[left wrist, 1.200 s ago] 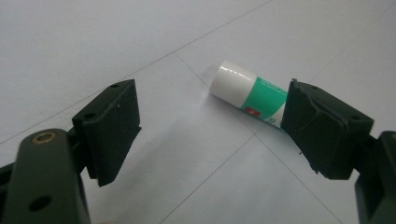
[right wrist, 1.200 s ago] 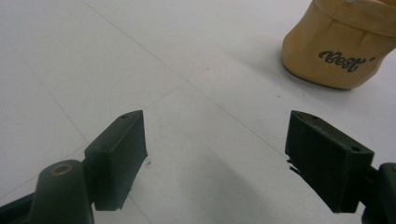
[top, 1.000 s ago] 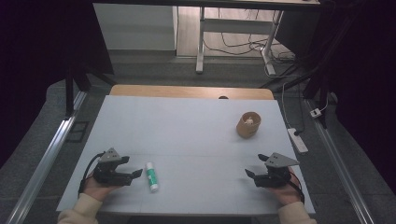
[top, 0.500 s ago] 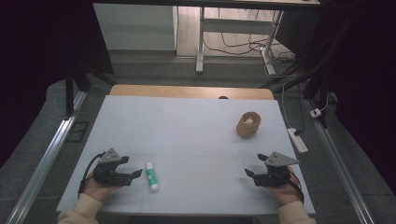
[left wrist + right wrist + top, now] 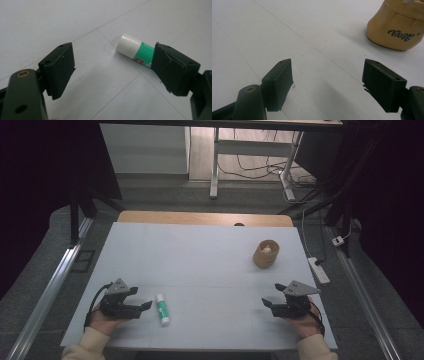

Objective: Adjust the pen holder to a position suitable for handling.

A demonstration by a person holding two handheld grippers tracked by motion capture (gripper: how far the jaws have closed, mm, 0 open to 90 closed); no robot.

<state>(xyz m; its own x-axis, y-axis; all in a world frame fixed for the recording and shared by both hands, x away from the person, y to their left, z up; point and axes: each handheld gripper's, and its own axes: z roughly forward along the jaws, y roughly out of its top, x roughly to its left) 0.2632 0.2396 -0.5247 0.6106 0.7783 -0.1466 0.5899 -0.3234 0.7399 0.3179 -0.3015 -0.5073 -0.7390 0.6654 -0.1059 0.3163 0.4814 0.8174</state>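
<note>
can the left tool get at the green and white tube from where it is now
Probably yes. The left tool sits open right beside the green and white plastic tube, which lies flat on the white table with nothing between them.

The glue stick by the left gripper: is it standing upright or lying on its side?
Lying on its side. The glue stick rests flat on the white table, with its capped end and green label stretched along the surface.

Lab or workshop: bare white table point(image 5: 200, 255), floor cables point(image 5: 255, 167), dark surroundings.
</note>
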